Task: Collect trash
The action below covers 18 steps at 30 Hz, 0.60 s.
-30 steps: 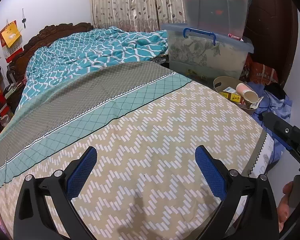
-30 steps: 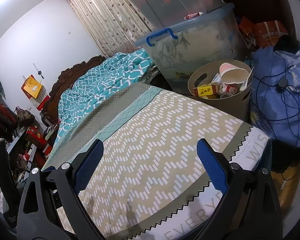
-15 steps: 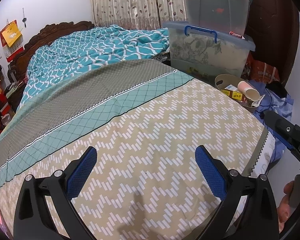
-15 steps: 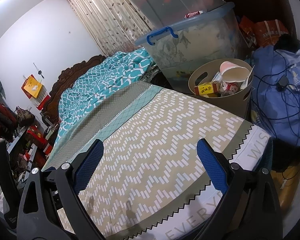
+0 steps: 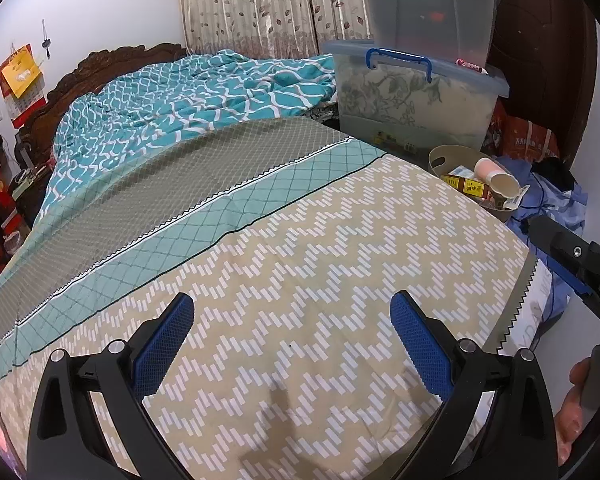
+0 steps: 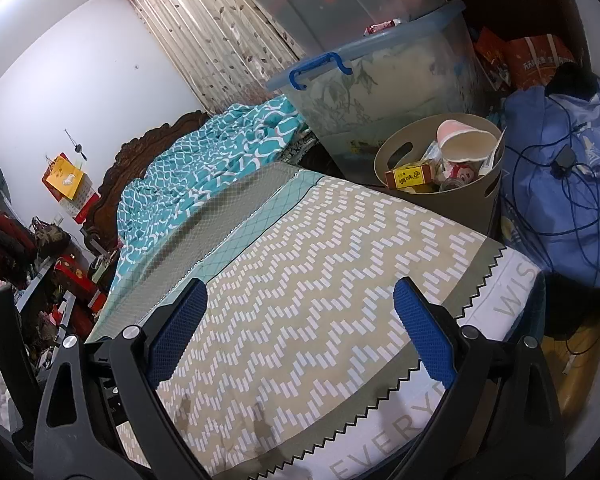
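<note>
Hovering over bed (image 5: 300, 280) | left gripper (image 5: 292, 320) jaws wide, empty | right gripper (image 6: 300, 312) jaws wide, empty

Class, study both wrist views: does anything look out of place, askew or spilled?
Little does. The paper cup lies tipped on its side atop the trash in the tan bin, and dark stains mark the bedspread near its foot.

Black tongs (image 5: 292, 340) with blue textured pads (image 5: 418, 346), silver screws (image 5: 466, 346).
</note>
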Tool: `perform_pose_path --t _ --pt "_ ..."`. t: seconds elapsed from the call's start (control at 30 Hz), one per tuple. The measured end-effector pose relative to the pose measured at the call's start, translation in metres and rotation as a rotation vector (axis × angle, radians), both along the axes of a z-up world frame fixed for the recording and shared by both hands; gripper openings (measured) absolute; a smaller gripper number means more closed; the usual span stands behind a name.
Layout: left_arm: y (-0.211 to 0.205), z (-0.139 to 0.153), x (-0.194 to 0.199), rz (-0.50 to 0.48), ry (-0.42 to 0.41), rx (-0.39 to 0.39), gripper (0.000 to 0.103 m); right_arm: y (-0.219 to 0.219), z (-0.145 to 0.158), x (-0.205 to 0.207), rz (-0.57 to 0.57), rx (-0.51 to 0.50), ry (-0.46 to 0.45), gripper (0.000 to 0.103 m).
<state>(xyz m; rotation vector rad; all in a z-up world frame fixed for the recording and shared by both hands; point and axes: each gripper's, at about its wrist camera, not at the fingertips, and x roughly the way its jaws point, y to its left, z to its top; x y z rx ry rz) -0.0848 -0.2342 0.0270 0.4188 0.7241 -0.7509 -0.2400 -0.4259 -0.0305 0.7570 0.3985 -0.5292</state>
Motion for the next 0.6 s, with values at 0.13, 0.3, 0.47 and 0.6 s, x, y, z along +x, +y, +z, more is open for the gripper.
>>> perform_pose_path --t 0.13,0.3,0.47,0.6 --pt "-0.0013 -0.0011 -0.0006 0.002 -0.007 0.011 0.095 0.0000 -0.0003 0.0004 0.000 0.002 0.000 0.094" --pt "-0.0015 -0.0012 -0.0009 0.000 -0.015 0.015 0.095 0.0000 -0.0015 0.0008 0.003 0.002 0.002 0.094" --pt "-0.0020 -0.0016 -0.0007 0.001 -0.020 0.023 0.095 0.0021 -0.0031 0.0008 0.002 0.005 0.004 0.094" --pt "-0.0012 -0.0005 -0.0029 -0.012 -0.032 0.016 0.095 0.0041 -0.0036 0.0004 0.001 0.006 0.005 0.094"
